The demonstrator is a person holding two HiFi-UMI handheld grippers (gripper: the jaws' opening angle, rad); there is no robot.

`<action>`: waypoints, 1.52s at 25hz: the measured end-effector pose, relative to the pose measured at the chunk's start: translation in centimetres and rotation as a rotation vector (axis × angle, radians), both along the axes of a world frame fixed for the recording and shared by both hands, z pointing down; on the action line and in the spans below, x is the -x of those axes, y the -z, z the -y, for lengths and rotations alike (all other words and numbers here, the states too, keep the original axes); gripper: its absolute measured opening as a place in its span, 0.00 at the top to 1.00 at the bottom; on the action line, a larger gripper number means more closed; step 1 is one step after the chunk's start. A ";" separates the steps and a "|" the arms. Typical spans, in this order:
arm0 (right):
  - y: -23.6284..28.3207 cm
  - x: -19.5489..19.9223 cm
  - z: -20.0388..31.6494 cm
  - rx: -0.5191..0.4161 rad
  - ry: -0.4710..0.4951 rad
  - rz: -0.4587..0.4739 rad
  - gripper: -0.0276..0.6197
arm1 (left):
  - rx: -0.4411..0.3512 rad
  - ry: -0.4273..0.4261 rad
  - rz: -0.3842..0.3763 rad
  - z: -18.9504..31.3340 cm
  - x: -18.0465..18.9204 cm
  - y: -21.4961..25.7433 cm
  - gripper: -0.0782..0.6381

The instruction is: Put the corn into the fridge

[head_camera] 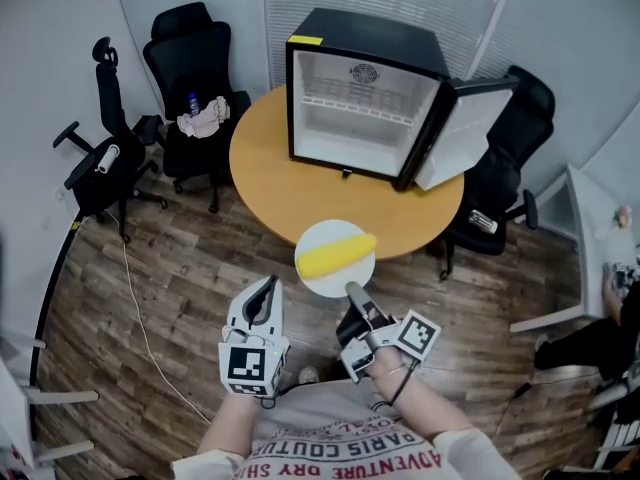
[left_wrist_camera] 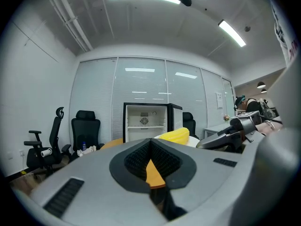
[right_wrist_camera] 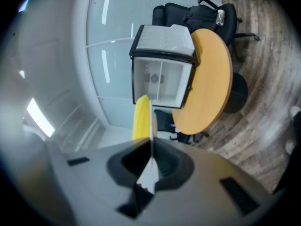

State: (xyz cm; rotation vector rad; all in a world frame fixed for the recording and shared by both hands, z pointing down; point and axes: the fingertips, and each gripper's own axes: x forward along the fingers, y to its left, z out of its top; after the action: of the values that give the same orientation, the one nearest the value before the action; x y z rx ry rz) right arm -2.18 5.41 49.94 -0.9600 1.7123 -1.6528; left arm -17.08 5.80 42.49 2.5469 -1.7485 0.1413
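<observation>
A yellow corn cob (head_camera: pixel 336 255) lies on a white plate (head_camera: pixel 322 286) held out over the wooden floor, just short of the round table (head_camera: pixel 300 193). My right gripper (head_camera: pixel 352 289) is shut on the plate's near rim. The right gripper view shows the plate (right_wrist_camera: pixel 149 172) edge-on between the jaws, with the corn (right_wrist_camera: pixel 141 119) beside it. My left gripper (head_camera: pixel 268 286) hangs to the left of the plate, shut with nothing in it. On the table stands the small black fridge (head_camera: pixel 365 98), its door (head_camera: pixel 458 133) swung open to the right and its white inside bare.
Black office chairs ring the table; one at the left (head_camera: pixel 200 118) holds a cloth and a bottle. A white cable (head_camera: pixel 135 308) trails over the floor. A white desk (head_camera: pixel 590 218) stands at the right, with a person (head_camera: pixel 620 288) beside it.
</observation>
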 end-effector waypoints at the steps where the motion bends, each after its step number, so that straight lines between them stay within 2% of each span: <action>1: -0.1 0.2 0.7 -0.001 0.004 -0.009 0.90 | 0.001 0.001 -0.002 0.7 0.2 -0.1 0.85; 12: -0.9 0.8 11.1 0.001 0.044 0.004 0.90 | -0.007 0.043 0.022 10.2 0.6 -0.5 0.85; 24: 0.1 -1.6 26.0 -0.039 0.080 0.009 0.90 | -0.041 0.074 0.041 24.5 -2.2 0.5 0.85; 30: 0.3 -3.4 31.0 -0.038 0.060 0.012 0.90 | -0.024 0.048 0.032 30.0 -4.9 0.4 0.85; 38: -0.4 -5.9 33.8 -0.012 -0.041 0.020 0.90 | -0.007 -0.058 0.030 35.1 -7.7 -0.5 0.85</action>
State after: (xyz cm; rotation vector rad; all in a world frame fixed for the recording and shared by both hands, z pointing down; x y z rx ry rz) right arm 3.71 -28.36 50.31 -0.9636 1.6771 -1.6186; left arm -9.40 -29.26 42.97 2.6144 -1.6891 0.1767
